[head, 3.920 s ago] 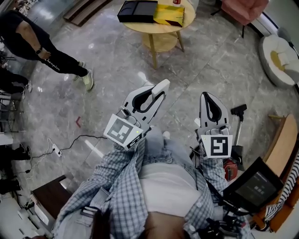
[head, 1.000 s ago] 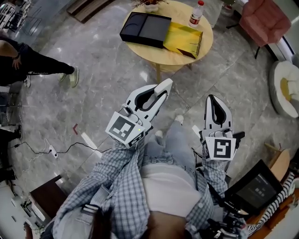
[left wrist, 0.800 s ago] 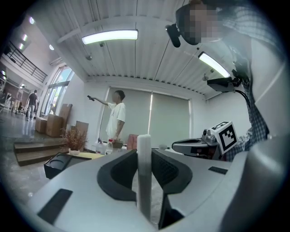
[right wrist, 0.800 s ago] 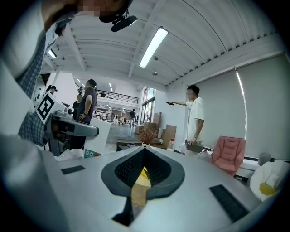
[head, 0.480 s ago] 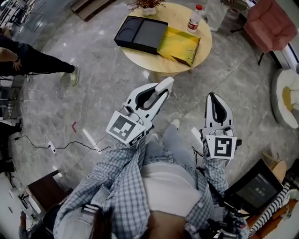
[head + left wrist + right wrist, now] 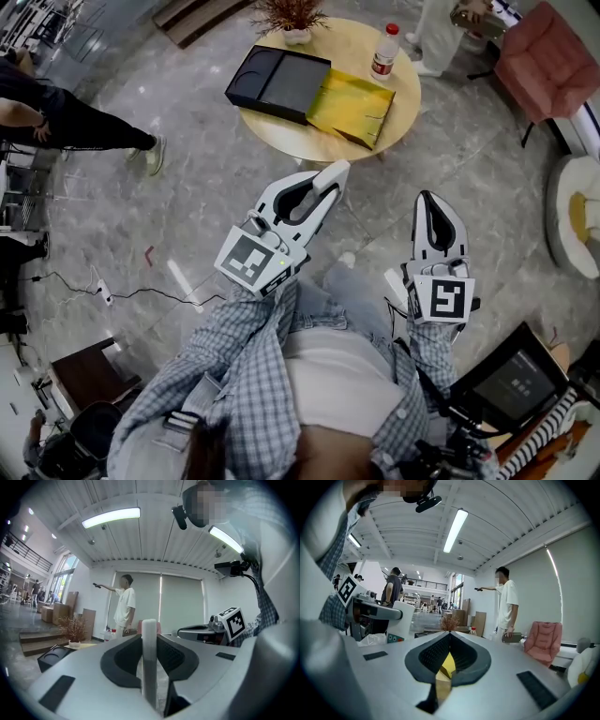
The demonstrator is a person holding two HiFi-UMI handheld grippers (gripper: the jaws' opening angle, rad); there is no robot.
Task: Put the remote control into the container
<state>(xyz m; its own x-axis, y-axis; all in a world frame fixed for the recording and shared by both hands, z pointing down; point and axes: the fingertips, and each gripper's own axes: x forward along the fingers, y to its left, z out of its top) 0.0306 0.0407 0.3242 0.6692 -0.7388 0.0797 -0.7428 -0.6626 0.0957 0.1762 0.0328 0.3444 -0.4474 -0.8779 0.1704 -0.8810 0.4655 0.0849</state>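
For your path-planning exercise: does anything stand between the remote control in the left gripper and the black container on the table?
Nothing visible does. The left gripper holds the remote control; only floor separates it from the container, whose top is open. The yellow bag lies beside it.

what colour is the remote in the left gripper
White; the remote control shows best in the left gripper view.
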